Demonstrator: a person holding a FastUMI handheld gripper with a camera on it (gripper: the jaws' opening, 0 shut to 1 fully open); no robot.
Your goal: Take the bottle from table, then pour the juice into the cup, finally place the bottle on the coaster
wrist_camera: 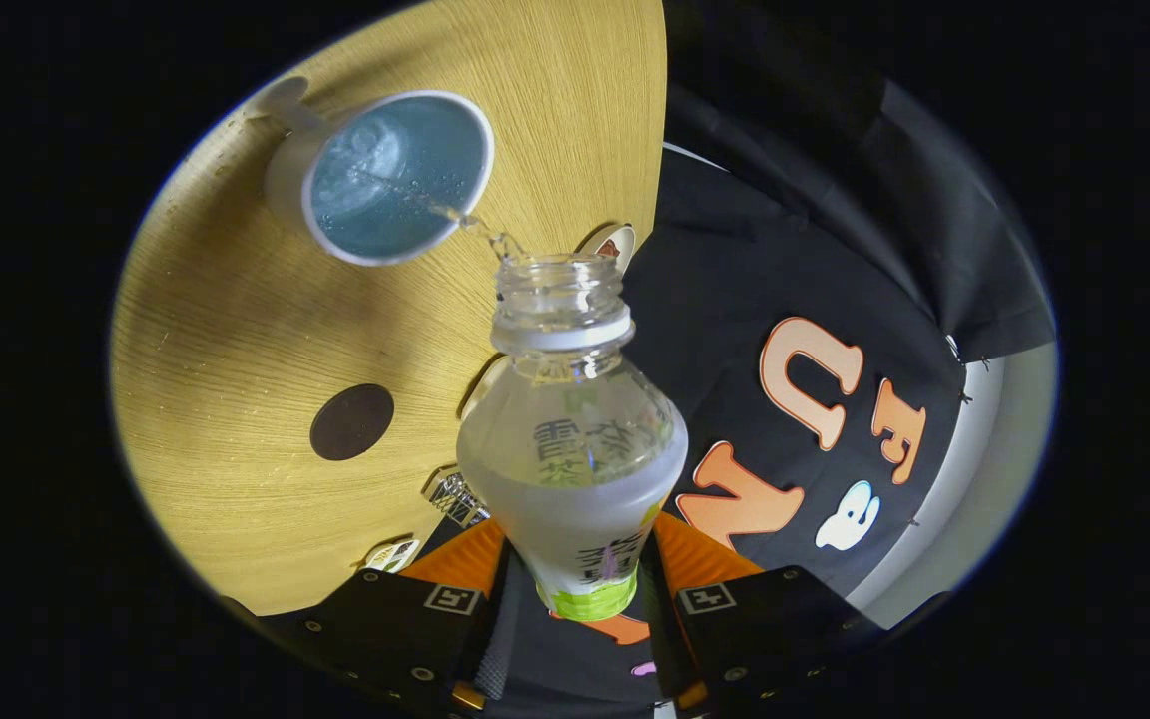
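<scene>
Two fingers (pixel 475 564) of the gripper (pixel 580 589) clamp the bottle (pixel 575 449) low on its body, one pressing each side. The bottle is uncapped and tipped, its neck pointing toward the cup (pixel 385 180). A thin stream of clear juice (pixel 475 225) runs from its mouth over the rim into the cup, which stands on the table (pixel 236 330). The dark round coaster (pixel 352 421) lies on the table nearer the gripper, near the table's edge.

The camera rides on the gripper (pixel 575 589) and looks forward along its two fingers, tipped over sideways, so the wooden table (pixel 236 330) stands like a wall; the bottle (pixel 572 439) sits very close, the cup (pixel 390 180) just beyond.
</scene>
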